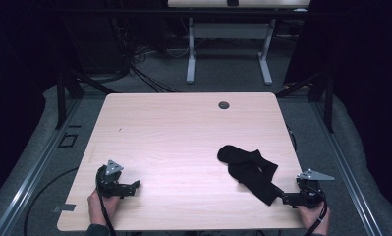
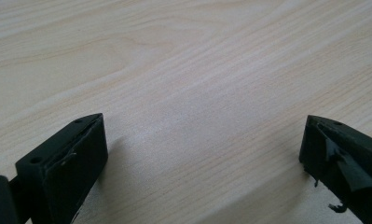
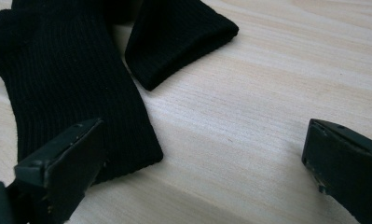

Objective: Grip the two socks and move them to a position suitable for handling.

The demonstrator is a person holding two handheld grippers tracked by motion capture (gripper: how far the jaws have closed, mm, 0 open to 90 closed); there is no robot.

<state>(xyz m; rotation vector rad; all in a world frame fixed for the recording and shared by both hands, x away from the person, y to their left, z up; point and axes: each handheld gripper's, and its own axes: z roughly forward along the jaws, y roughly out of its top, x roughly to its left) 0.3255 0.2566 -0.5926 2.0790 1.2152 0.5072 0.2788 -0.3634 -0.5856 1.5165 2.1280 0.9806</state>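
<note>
Both grippers are matte black: the left gripper [image 1: 134, 186] and right gripper [image 1: 285, 198] each carry a grey three-cornered plate, trailing black cable, and blocky screw-holed jaws.

Light wood-grain table [image 1: 183, 132], a round grey grommet [image 1: 224, 105] near its far edge. Second desk with white legs [image 1: 190, 54] beyond. Dark cables [image 1: 134, 64] on grey carpet.
</note>
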